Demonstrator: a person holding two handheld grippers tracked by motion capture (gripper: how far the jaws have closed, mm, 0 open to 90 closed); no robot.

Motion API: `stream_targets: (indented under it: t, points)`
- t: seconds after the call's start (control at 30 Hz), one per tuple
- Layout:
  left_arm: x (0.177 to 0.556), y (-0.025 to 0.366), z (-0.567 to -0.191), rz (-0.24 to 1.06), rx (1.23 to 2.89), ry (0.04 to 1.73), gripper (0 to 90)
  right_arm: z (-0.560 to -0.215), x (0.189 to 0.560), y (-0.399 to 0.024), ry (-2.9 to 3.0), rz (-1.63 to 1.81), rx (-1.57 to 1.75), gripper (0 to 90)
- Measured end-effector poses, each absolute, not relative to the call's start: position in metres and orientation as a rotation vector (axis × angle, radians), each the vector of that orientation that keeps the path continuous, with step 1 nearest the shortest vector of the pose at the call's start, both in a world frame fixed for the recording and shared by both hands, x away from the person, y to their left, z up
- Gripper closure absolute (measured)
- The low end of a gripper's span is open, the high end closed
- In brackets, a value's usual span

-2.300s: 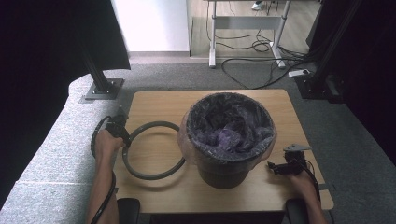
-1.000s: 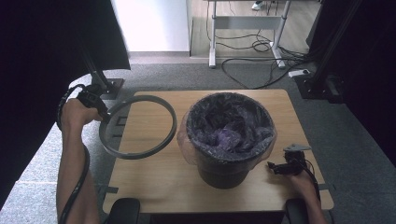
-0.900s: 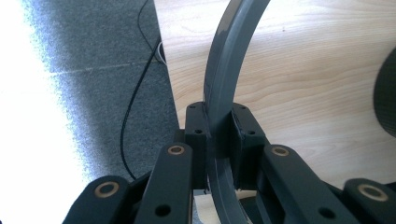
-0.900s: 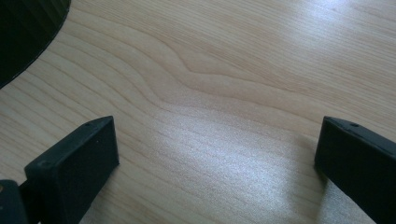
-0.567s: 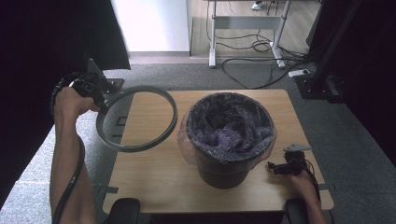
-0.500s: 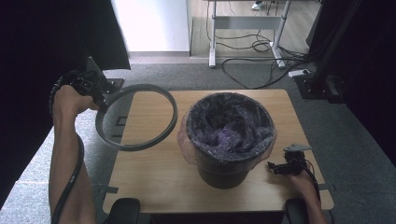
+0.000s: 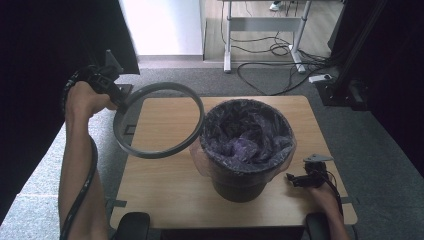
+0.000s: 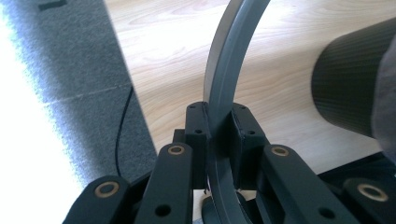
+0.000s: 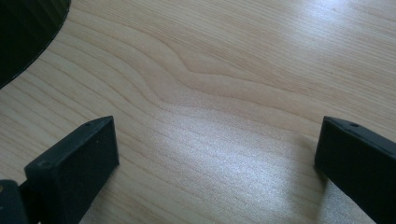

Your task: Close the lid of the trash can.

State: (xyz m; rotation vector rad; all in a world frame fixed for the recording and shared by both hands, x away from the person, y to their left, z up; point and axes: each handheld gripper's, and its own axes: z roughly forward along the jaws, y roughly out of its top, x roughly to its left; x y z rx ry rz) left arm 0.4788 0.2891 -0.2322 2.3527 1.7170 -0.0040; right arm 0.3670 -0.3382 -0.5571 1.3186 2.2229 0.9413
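Left hand-held gripper (image 7: 116, 95) is up in the air off the left edge of the surface (image 7: 165, 195), pinching the rim of the grey ring (image 7: 159, 120), which hangs tilted, its far side reaching toward the bin (image 7: 246, 145). That is the relation to watch: the bin sits to the right of the ring and lower, its mouth lined with a purple bag (image 7: 245, 137), so by my reading the ring has to travel right and level out before it can drop over the bin's top. The left hand is plainly the nearer one to the job; the right hand-held gripper (image 7: 300, 179) rests on the surface just right of the bin, jaws spread with nothing between them. The left gripper view gives what the high view cannot: the ring's flat band (image 8: 229, 84) clamped edge-on between the black pads. The right gripper view adds bare wood grain and a dark corner of the bin (image 9: 23, 32).
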Motion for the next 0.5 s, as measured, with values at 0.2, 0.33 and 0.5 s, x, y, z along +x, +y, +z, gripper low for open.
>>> stream_targets:
  t: [0.2, 0.33, 0.5]
  points:
    - [0.484, 0.258, -0.226, -0.025, 2.393, 1.631, 79.6, -0.557, 0.367, -0.338, 2.222, 0.942, 1.318, 0.0]
    - [0.486, 0.236, -0.222, -0.025, 2.428, 1.582, 79.6, -0.557, 0.367, -0.338, 2.225, 0.942, 1.317, 0.0]
    - [0.489, 0.208, -0.22, -0.034, 2.47, 1.52, 79.6, -0.557, 0.367, -0.338, 2.226, 0.942, 1.316, 0.0]
